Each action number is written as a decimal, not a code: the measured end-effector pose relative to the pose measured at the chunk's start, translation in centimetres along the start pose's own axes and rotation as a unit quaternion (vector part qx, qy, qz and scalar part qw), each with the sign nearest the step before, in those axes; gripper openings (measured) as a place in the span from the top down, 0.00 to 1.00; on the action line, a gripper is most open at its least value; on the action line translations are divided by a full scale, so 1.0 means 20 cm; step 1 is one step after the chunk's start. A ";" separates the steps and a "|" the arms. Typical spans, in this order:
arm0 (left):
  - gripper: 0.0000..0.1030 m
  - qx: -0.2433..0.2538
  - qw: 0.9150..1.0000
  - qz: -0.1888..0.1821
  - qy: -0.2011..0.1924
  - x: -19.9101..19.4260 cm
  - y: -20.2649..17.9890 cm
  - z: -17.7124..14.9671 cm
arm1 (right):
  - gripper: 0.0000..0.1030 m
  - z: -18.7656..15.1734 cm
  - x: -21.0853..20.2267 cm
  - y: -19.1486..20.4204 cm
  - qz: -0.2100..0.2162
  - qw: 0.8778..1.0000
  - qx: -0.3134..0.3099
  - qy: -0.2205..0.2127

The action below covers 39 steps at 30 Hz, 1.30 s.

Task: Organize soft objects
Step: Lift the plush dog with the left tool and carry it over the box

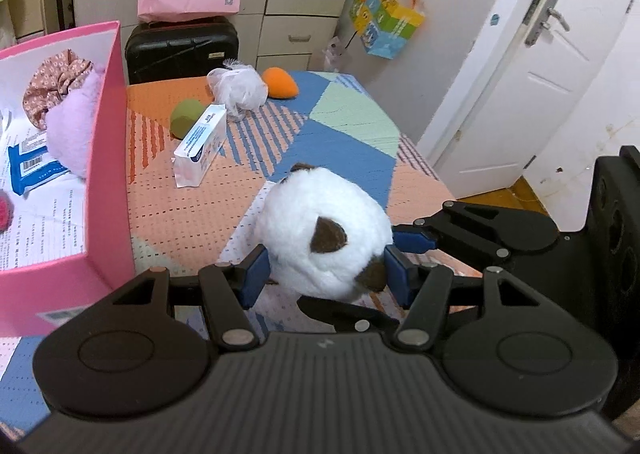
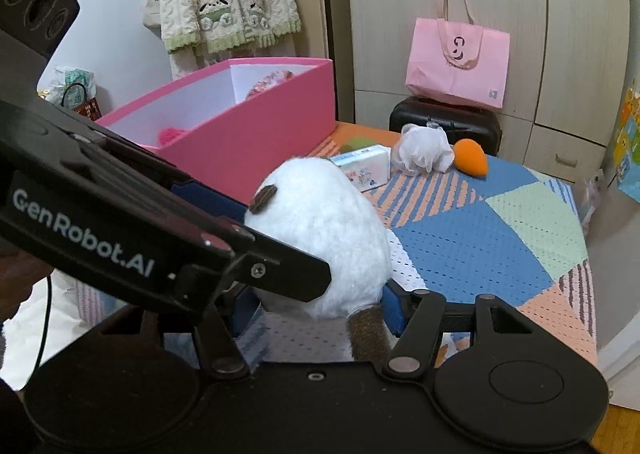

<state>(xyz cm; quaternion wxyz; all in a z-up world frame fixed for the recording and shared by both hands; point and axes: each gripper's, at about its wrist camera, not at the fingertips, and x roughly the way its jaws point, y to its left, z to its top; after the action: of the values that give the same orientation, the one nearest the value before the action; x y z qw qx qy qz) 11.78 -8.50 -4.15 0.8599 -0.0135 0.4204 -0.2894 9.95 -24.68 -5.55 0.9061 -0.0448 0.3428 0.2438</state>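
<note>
1. The pink box [image 1: 108,158] is standing at the left of the table [image 1: 328,142], open-topped and already holding soft things; I judge it to be the goal, so the lift needs to be clearing its tall near wall before moving left.
2. The white plush toy [image 1: 320,230] is sitting at the near edge of the table, and both claws are meeting on it.
3. The left claw [image 1: 326,274] is bracketing the toy with its blue pads [image 1: 254,274] pressing its sides, so it is holding the plush; a low, even squeeze should be keeping the fur from slipping.
4. The right claw [image 2: 316,308] is reaching in from the right; one pad is touching the toy, the other is hidden, so I cannot tell its grip.
5. The table is wearing a patterned orange, blue and green cloth.
6. Farther off are lying a tissue pack [image 1: 200,144], a white mesh pouf [image 1: 238,88], a green sponge [image 1: 185,118] and an orange sponge [image 1: 280,82].
7. Behind are standing wardrobes [image 2: 500,14], a black suitcase [image 1: 182,48] and a white door [image 1: 532,74].
</note>
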 end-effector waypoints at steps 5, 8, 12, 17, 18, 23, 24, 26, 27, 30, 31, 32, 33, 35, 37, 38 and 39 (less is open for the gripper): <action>0.42 0.018 1.000 -0.015 -0.001 -0.10 0.00 -0.02 | 0.35 0.02 -0.07 0.07 0.007 1.000 -0.009 0.001; 0.42 0.016 1.000 -0.025 -0.003 -0.18 0.03 -0.03 | 0.35 0.06 -0.12 0.10 0.020 1.000 -0.006 0.001; 0.42 0.018 0.999 -0.032 -0.012 -0.29 0.05 -0.03 | 0.35 0.12 -0.19 0.19 0.022 0.999 -0.029 -0.005; 0.42 0.024 0.999 -0.031 -0.038 -0.44 0.07 -0.03 | 0.35 0.20 -0.25 0.29 0.019 0.998 -0.054 -0.020; 0.42 0.024 0.998 -0.028 -0.046 -0.47 0.07 -0.03 | 0.35 0.22 -0.26 0.31 0.020 0.998 -0.059 -0.025; 0.42 0.031 0.996 -0.007 -0.089 -0.62 0.09 -0.02 | 0.35 0.34 -0.29 0.39 0.026 0.995 -0.080 -0.051; 0.42 0.032 0.995 0.001 -0.098 -0.65 0.10 -0.02 | 0.35 0.36 -0.29 0.41 0.028 0.995 -0.083 -0.055; 0.42 0.034 0.993 0.013 -0.114 -0.70 0.12 0.00 | 0.35 0.42 -0.28 0.43 0.038 0.993 -0.091 -0.067; 0.42 0.033 0.992 0.019 -0.122 -0.72 0.13 0.01 | 0.35 0.45 -0.27 0.44 0.043 0.993 -0.088 -0.071; 0.42 0.029 0.989 0.034 -0.142 -0.77 0.18 0.04 | 0.35 0.53 -0.24 0.47 0.061 0.991 -0.086 -0.083; 0.42 0.027 0.988 0.038 -0.147 -0.78 0.19 0.05 | 0.35 0.55 -0.23 0.48 0.064 0.990 -0.088 -0.085; 0.42 0.024 0.987 0.043 -0.151 -0.79 0.21 0.06 | 0.35 0.57 -0.21 0.50 0.065 0.990 -0.091 -0.086; 0.42 0.022 0.986 0.047 -0.155 -0.81 0.22 0.07 | 0.34 0.60 -0.20 0.52 0.067 0.989 -0.095 -0.088; 0.42 0.015 0.985 0.054 -0.162 -0.82 0.27 0.09 | 0.33 0.64 -0.16 0.54 0.071 0.988 -0.100 -0.090; 0.42 0.007 0.984 0.058 -0.166 -0.83 0.33 0.11 | 0.33 0.69 -0.10 0.56 0.078 0.988 -0.100 -0.090; 0.41 0.000 0.984 0.060 -0.167 -0.83 0.36 0.12 | 0.33 0.70 -0.08 0.56 0.081 0.988 -0.100 -0.089; 0.41 -0.007 0.984 0.061 -0.168 -0.82 0.39 0.14 | 0.33 0.72 -0.05 0.57 0.085 0.988 -0.099 -0.088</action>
<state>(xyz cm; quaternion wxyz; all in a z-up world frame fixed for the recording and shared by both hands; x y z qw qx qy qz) 9.67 5.78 7.29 0.9343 -0.0423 0.2718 -0.2268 12.59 -11.59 7.13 0.9001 -0.0830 0.2384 0.3551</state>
